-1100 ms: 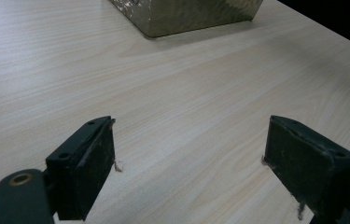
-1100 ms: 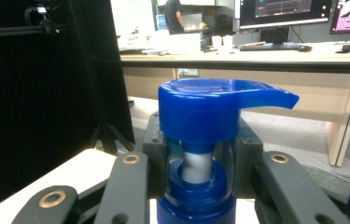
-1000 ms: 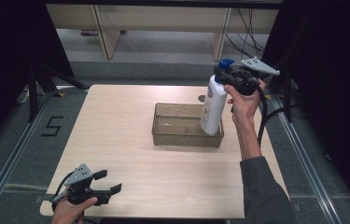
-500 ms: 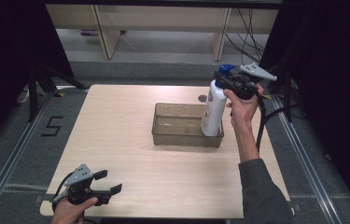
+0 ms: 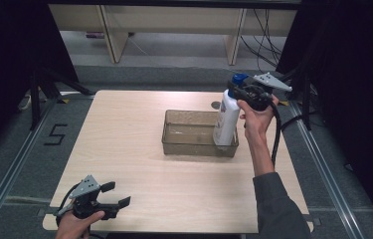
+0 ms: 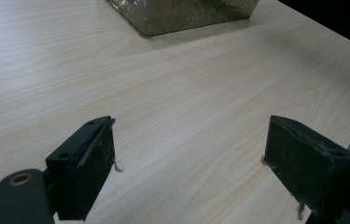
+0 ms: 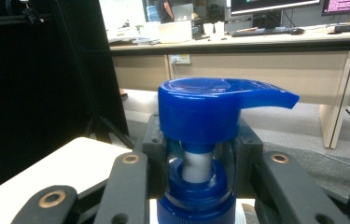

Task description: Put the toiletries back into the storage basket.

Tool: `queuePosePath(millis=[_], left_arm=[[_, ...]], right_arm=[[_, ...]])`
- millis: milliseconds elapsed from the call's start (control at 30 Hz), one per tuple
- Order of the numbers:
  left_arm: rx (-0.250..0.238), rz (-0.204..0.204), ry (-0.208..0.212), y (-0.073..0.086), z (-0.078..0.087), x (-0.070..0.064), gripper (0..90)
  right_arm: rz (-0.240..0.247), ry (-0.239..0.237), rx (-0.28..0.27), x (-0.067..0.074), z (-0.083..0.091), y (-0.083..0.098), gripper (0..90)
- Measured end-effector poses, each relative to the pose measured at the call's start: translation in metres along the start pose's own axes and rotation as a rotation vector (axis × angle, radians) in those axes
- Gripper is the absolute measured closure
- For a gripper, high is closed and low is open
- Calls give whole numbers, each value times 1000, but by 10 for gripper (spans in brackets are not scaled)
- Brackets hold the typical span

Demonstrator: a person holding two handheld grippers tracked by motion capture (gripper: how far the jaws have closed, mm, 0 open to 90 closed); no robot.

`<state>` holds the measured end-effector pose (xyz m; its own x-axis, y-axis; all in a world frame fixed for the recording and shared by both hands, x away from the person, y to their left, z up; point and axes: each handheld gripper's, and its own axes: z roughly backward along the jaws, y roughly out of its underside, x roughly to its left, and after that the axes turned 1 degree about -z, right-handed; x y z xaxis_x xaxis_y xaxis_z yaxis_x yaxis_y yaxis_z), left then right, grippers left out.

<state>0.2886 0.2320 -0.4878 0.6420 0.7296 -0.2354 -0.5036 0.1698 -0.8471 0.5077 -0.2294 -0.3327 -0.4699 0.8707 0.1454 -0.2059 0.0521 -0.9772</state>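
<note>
at the table's [image 5: 124, 149] 3 o'clock edge, right gripper [image 5: 246, 94] clamped on the neck of a white pump bottle [image 5: 225, 122], just under its blue pump head [image 7: 210, 109]. bottle upright, its base inside the right end of the clear tray [image 5: 189, 144]. left gripper [image 5: 109, 195] at 7 o'clock, jaws spread wide, nothing between them.

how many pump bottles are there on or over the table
1: the white pump bottle with a blue head, held by the right gripper at the right end of the clear bin.
</note>
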Motion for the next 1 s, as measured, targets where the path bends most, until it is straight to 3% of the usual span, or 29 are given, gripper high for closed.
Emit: queuePosePath(millis=[567, 767, 1000], left_arm=[[4, -3, -5, 0, 1, 1, 156], [-3, 2, -7, 0, 1, 0, 156], [4, -7, -9, 0, 1, 0, 156]], right_arm=[[2, 3, 16, -4, 3, 18, 661], [31, -3, 7, -3, 10, 21, 658], [29, 0, -23, 1, 23, 29, 650]])
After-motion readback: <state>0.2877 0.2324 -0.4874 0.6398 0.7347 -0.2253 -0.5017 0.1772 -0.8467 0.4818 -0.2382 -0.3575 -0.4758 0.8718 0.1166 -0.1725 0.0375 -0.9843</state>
